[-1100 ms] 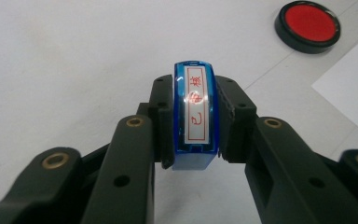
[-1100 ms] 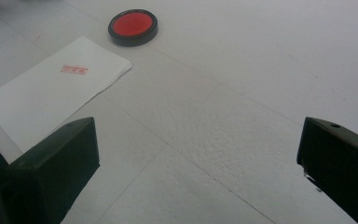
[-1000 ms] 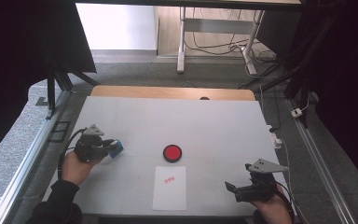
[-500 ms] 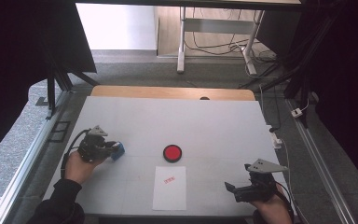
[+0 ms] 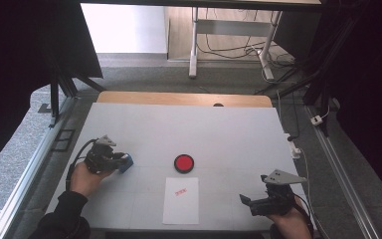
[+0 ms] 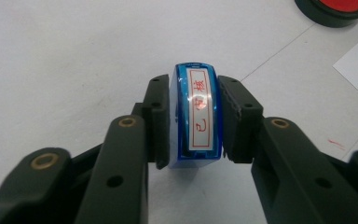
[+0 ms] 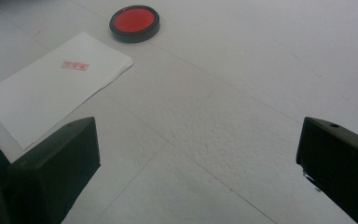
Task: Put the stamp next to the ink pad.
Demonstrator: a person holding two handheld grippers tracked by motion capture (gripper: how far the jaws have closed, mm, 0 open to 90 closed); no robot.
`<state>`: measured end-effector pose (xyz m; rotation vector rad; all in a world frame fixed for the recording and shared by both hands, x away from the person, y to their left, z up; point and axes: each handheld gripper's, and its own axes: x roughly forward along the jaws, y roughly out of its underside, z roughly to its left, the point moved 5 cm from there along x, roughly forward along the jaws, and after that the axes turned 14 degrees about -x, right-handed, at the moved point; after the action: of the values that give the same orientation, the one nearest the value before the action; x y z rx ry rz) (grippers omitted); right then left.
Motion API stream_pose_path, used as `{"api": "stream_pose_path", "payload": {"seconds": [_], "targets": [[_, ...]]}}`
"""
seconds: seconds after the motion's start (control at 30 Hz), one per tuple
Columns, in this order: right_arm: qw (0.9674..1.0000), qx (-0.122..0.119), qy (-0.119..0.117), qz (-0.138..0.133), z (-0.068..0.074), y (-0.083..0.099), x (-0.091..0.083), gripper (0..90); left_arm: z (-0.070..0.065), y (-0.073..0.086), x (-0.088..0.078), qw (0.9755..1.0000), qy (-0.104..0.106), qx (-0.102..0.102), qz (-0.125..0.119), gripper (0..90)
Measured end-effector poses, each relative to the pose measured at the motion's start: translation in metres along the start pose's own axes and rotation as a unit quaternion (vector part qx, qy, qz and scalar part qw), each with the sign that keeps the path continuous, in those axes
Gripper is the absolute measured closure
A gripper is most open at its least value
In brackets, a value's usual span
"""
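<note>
At the table's near right corner, the right gripper (image 5: pixel 254 203) rests low in a person's hand, jaws spread wide with nothing between them. Ahead, a stamped paper sheet (image 5: pixel 181 200) lies at the near edge, a red ink pad (image 5: pixel 184 163) just beyond it. By the left edge, the left gripper (image 6: pixel 192 122), jaws just easing apart, brackets a blue stamp (image 6: pixel 196 114) standing on the white table (image 5: pixel 219 129); whether the pads press it cannot be told

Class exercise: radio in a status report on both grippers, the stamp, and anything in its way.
Left gripper around blue stamp, jaws just easing apart. Right gripper open, nothing between jaws. Paper already stamped; ink pad beside it. Nothing in the way.
</note>
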<state>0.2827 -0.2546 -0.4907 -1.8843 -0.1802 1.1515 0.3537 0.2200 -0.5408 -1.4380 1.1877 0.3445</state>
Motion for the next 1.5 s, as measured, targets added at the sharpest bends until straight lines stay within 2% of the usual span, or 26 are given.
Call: {"api": "stream_pose_path", "payload": {"seconds": [0.17, 0.37, 0.63, 0.77, 1.03, 1.3, 1.5], "targets": [[1.0000, 0.000, -0.001, 0.000, 0.000, 0.000, 0.000, 0.0, -0.001, 0.000, 0.000, 1.0000, 0.002, -0.002, -0.003, 59.2], [1.0000, 0.000, -0.001, 0.000, 0.000, 0.000, 0.000, 0.0, -0.003, -0.002, -0.003, 0.9997, 0.018, -0.007, -0.015, 51.0], [1.0000, 0.001, -0.001, -0.001, 0.000, 0.000, 0.000, 0.0, -0.007, -0.005, -0.008, 0.9990, 0.030, 0.001, -0.034, 35.6], [1.0000, 0.000, -0.002, -0.001, 0.000, 0.000, 0.000, 0.0, -0.011, -0.006, -0.011, 0.9984, 0.043, -0.005, -0.038, 28.1], [1.0000, 0.001, -0.003, -0.002, 0.000, 0.000, 0.000, 0.0, -0.019, -0.010, -0.019, 0.9973, 0.049, -0.014, -0.053, 12.7], [1.0000, 0.000, -0.004, -0.001, 0.000, 0.000, 0.000, 0.0, -0.026, -0.012, -0.030, 0.9944, 0.073, -0.026, -0.071, 8.1], [1.0000, 0.000, -0.005, 0.000, 0.000, 0.000, 0.000, 0.0, -0.033, -0.009, -0.038, 0.9949, 0.071, -0.017, -0.070, 6.0]]}}
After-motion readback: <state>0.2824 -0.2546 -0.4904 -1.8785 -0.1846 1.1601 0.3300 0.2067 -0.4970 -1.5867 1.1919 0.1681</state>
